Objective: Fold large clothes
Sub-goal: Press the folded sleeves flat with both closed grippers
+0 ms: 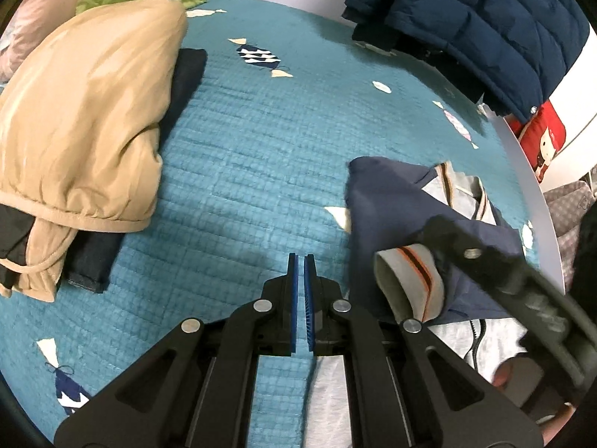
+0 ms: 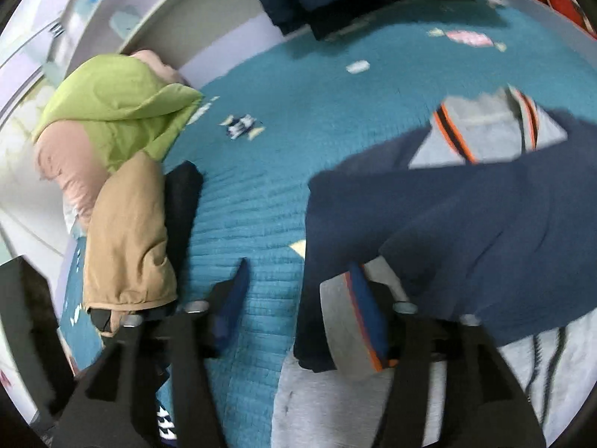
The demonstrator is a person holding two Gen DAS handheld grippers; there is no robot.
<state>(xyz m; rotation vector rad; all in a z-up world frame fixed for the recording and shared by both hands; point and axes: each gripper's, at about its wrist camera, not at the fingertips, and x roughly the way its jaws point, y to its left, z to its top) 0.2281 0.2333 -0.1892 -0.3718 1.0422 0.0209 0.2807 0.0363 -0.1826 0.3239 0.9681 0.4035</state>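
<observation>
A navy and grey jacket point(image 1: 395, 201) with orange-striped cuffs lies on the teal quilted bedspread point(image 1: 261, 142) at the right. My left gripper point(image 1: 301, 261) is shut and empty, low over the bedspread just left of the jacket. My right gripper point(image 2: 298, 272) is open with its fingers wide apart. The jacket's grey cuff point(image 2: 350, 321) rests against the right finger, and the navy sleeve point(image 2: 466, 224) drapes over it. The right gripper's body point(image 1: 522, 283) also shows in the left wrist view, above the jacket.
A tan folded jacket point(image 1: 82, 119) lies on dark folded clothes at the left, with a green jacket point(image 2: 119, 104) and a pink one behind it. A dark blue puffer jacket point(image 1: 485, 18) lies at the far right. A red cushion point(image 1: 544, 138) is beyond the bed edge.
</observation>
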